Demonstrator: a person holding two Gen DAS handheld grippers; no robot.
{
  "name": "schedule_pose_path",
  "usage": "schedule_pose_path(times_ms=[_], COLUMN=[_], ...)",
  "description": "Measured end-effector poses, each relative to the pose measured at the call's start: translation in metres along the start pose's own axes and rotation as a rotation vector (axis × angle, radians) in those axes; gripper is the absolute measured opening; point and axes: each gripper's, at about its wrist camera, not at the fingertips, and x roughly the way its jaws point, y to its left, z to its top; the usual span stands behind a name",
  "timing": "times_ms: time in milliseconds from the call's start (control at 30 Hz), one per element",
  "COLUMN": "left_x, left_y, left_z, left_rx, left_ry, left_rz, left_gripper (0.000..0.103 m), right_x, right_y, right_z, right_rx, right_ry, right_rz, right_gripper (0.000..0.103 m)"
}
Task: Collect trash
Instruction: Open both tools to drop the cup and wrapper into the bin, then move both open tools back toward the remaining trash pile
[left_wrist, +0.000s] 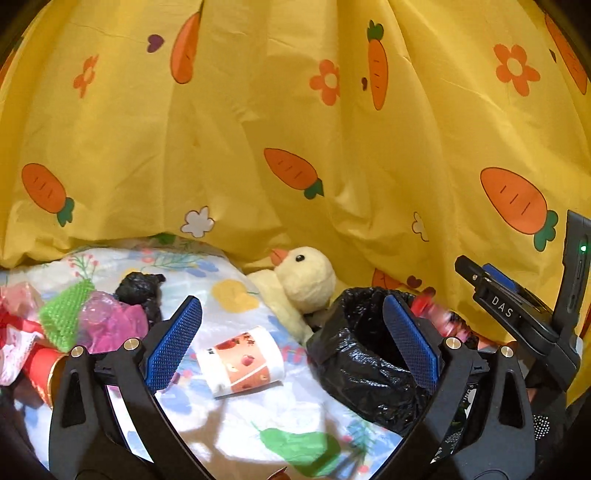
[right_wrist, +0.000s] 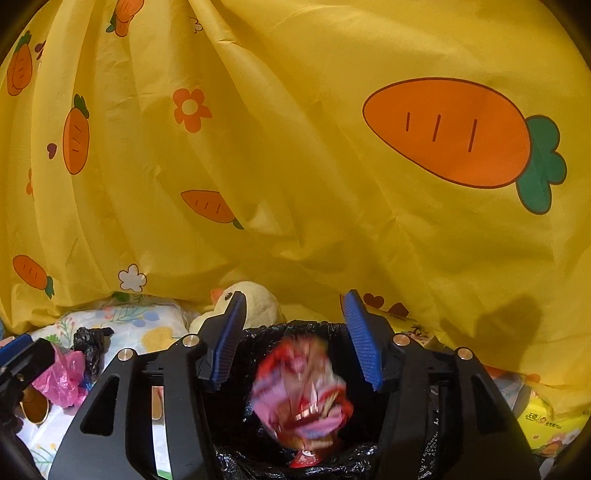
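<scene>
Red-and-pink crinkled wrapper (right_wrist: 301, 391), motion-blurred, sits between and just below my right gripper (right_wrist: 295, 339), over the mouth of the black bin bag (right_wrist: 266, 334). My right jaws are parted; the blue pads (right_wrist: 364, 339) stand clear of the wrapper on both sides and do not press it. Print on the wrapper is too smeared to read.

My left gripper (left_wrist: 291, 343) is spread to its widest, nothing between its pads. A small paper cup (left_wrist: 242, 360) with red fruit pictures on an orange band lies on its side on the floral sheet (left_wrist: 236, 424), between the two fingers and just ahead of them, touching neither. Its few printed characters are too small to make out. The bin bag (left_wrist: 369, 362) stands beside the cup, behind my left gripper's right finger.

Further litter is heaped at far left: green mesh (left_wrist: 64, 314), pink film (left_wrist: 110, 321), a crumpled black bag (left_wrist: 140, 290). A plush duck (left_wrist: 299, 277) leans against the yellow carrot-print cloth (left_wrist: 295, 110).

Legible writing: "DAS" on the right gripper's body (left_wrist: 517, 306), seen from the left wrist.
</scene>
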Motion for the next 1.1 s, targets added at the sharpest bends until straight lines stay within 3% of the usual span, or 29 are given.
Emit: schedule_pose_path(times_ms=[200,367,700,1100], left_x=[-0.028,-0.049,-0.098,-0.165], left_y=[0.022,0.037,0.08,0.17], left_z=[-0.006,-0.015,-0.045,-0.072], left_rx=[-0.022,-0.03,-0.046,-0.136], left_ry=[-0.013,-0.022,-0.056,-0.08], left_rz=[0.07,0.125,0.304,0.554], left_gripper=[0.097,0.097,0.097,0.097], right_x=[-0.014,-0.034,-0.064,-0.077], right_y=[0.007,0.021,0.062,0.164], right_z=[-0.004,-0.019,-0.053,-0.094], right_rx=[-0.006,-0.017,-0.033,-0.133], right_ry=[-0.015,-0.031,0.017,0.104], right_rz=[0.004,0.009,0.125,0.337], right_gripper=[0.069,0.086,0.095,0.095])
